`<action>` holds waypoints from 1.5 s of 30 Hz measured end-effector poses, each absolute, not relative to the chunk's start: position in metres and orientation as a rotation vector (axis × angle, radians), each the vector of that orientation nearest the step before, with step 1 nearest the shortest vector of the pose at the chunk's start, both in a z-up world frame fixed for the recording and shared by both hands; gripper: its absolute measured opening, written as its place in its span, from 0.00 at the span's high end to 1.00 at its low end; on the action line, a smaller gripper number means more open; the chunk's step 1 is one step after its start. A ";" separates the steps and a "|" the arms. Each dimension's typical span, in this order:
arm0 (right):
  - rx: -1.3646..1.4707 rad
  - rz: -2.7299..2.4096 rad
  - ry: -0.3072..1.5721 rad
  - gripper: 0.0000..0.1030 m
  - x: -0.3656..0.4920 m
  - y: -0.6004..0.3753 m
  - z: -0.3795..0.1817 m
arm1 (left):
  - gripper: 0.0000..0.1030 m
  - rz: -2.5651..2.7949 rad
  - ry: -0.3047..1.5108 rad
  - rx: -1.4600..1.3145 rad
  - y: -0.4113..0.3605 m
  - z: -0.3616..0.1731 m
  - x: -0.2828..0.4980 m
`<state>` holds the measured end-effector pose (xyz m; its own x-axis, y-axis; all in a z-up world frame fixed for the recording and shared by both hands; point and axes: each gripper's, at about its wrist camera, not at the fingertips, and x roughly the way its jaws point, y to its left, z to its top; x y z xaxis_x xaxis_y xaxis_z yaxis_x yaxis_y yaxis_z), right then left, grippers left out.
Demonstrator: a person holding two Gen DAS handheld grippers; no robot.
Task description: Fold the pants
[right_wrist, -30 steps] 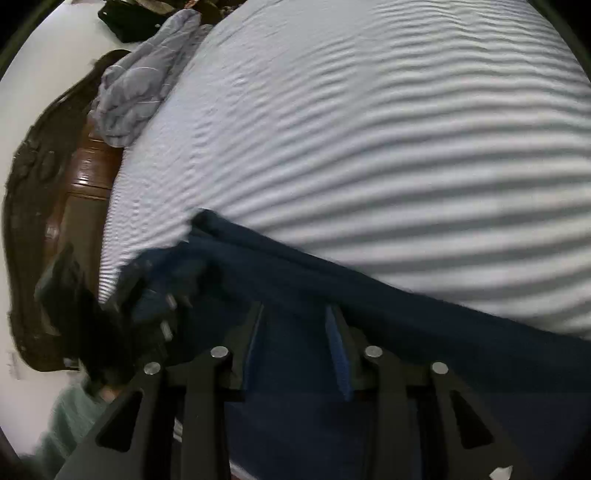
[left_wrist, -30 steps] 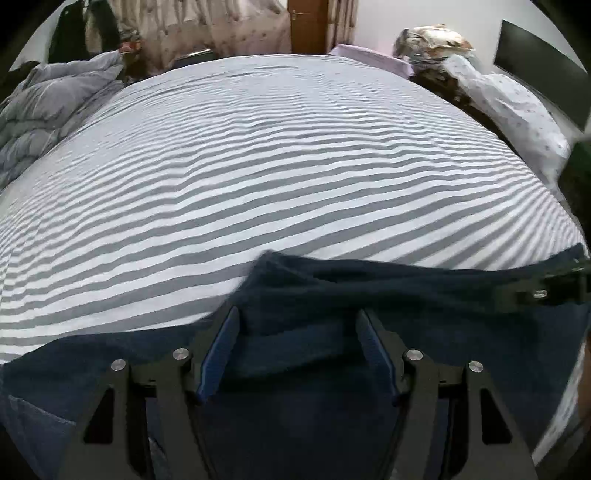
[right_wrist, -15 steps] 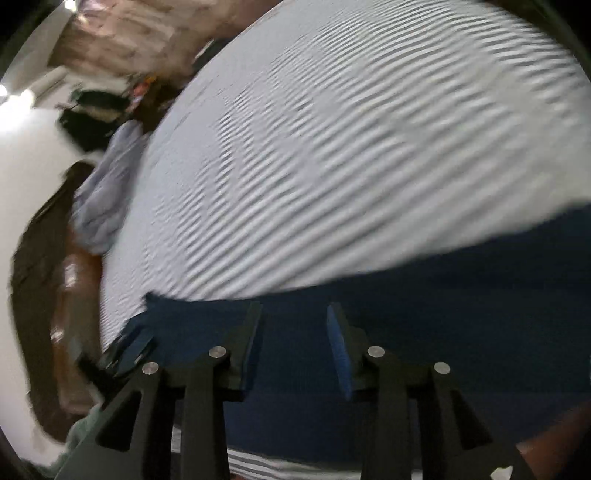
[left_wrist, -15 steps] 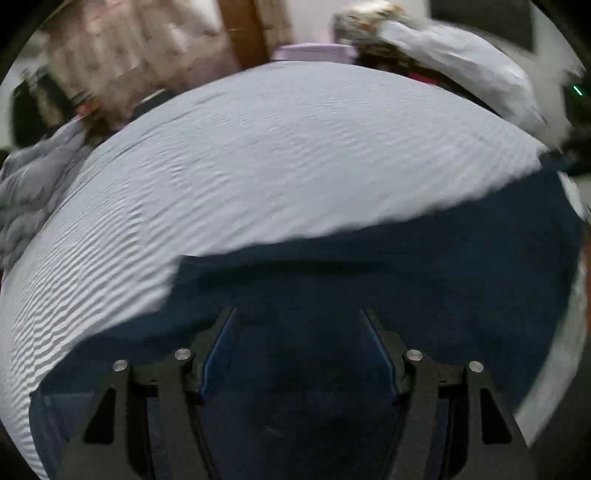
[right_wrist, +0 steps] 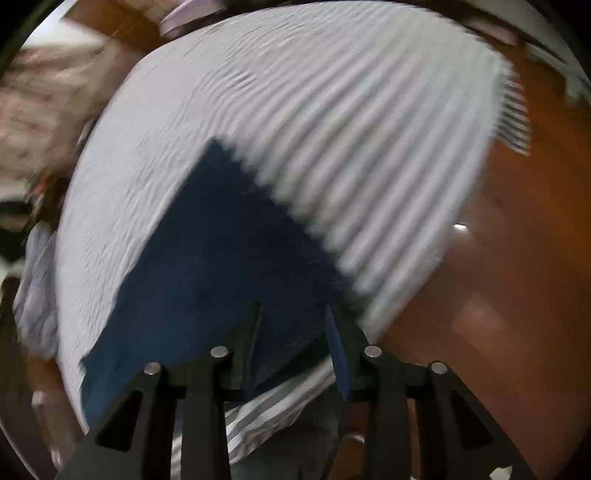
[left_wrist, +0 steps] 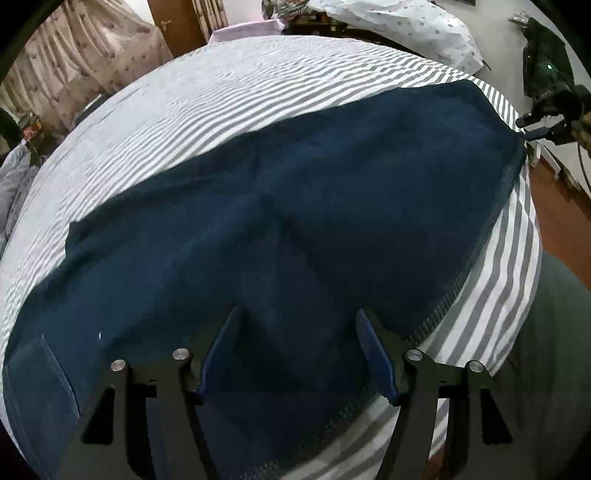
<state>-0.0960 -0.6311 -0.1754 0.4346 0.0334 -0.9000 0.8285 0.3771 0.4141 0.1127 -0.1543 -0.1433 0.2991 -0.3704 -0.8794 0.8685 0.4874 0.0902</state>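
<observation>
Dark blue pants (left_wrist: 280, 229) lie spread flat across a bed with a grey-and-white striped sheet (left_wrist: 229, 110). My left gripper (left_wrist: 295, 336) is open and hovers over the near part of the pants, nothing between its fingers. My right gripper shows in the left wrist view (left_wrist: 535, 127) at the far right corner of the pants, beside the hem. In the right wrist view the right gripper (right_wrist: 295, 325) is open, above the pants' corner (right_wrist: 221, 258) at the bed's edge. That view is blurred.
A white dotted pillow (left_wrist: 399, 26) and a lilac pillow (left_wrist: 243, 31) lie at the head of the bed. A grey duvet (left_wrist: 14, 184) is bunched at the left. Wooden floor (right_wrist: 517, 258) lies beyond the bed's right edge. Curtains (left_wrist: 81, 66) hang behind.
The pants went from bunched near me to spread out wide across the bed. Both grippers pulled back and apart; the right one swung toward the bed's corner.
</observation>
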 end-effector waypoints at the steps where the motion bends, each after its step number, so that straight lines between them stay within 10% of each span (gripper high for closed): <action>1: 1.098 -0.644 0.971 0.70 -0.102 -0.632 -0.179 | 0.36 -0.903 0.925 0.646 -0.152 -0.145 0.113; 7: 1.184 -0.672 0.927 0.70 -0.120 -0.639 -0.199 | 0.35 -0.909 0.937 0.650 -0.150 -0.143 0.117; 16: 1.230 -0.636 0.860 0.98 -0.153 -0.642 -0.189 | 0.35 -0.874 1.008 0.613 -0.149 -0.136 0.125; 22: 1.199 -0.608 0.869 0.89 -0.167 -0.650 -0.199 | 0.35 -0.892 0.970 0.588 -0.158 -0.115 0.120; 25: 1.210 -0.486 0.820 0.52 -0.160 -0.661 -0.189 | 0.35 -0.922 0.950 0.605 -0.173 -0.109 0.114; 45: 1.219 0.244 0.882 0.52 -0.118 -0.730 -0.261 | 0.34 -0.790 0.984 0.607 -0.227 -0.141 0.111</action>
